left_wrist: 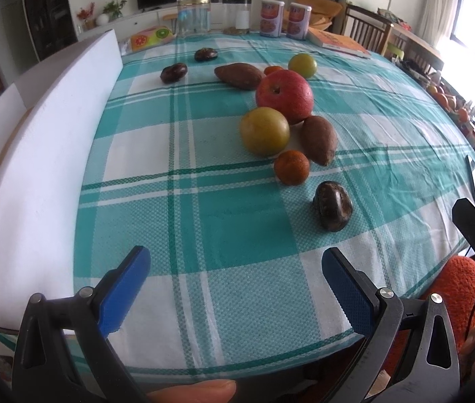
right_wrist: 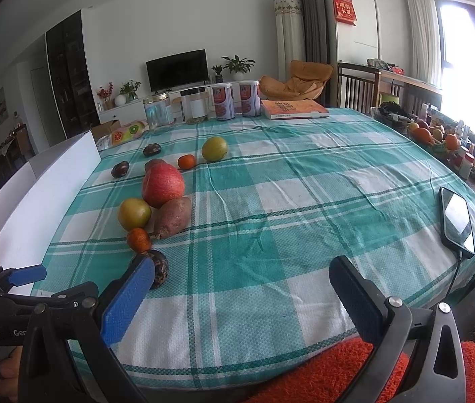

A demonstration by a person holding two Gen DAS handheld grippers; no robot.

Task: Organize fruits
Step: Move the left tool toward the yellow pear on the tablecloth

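Left gripper (left_wrist: 235,265) and right gripper (right_wrist: 242,275), each with blue-padded jaws spread wide and holding nothing, hover above the near edge of the checked tablecloth (left_wrist: 237,228). Fruits lie clustered left of centre: a red apple (left_wrist: 284,95) touching a yellow-green fruit (left_wrist: 264,131) and a brown sweet potato (left_wrist: 318,139), with a small orange (left_wrist: 292,167) just beside them and a dark, glossy fruit (left_wrist: 333,205), possibly a passion fruit, nearest the left gripper. Further pieces lie apart behind, near a white box (left_wrist: 42,154).

A home living room; television (right_wrist: 177,70), houseplants (right_wrist: 238,63), curtains (right_wrist: 420,30).
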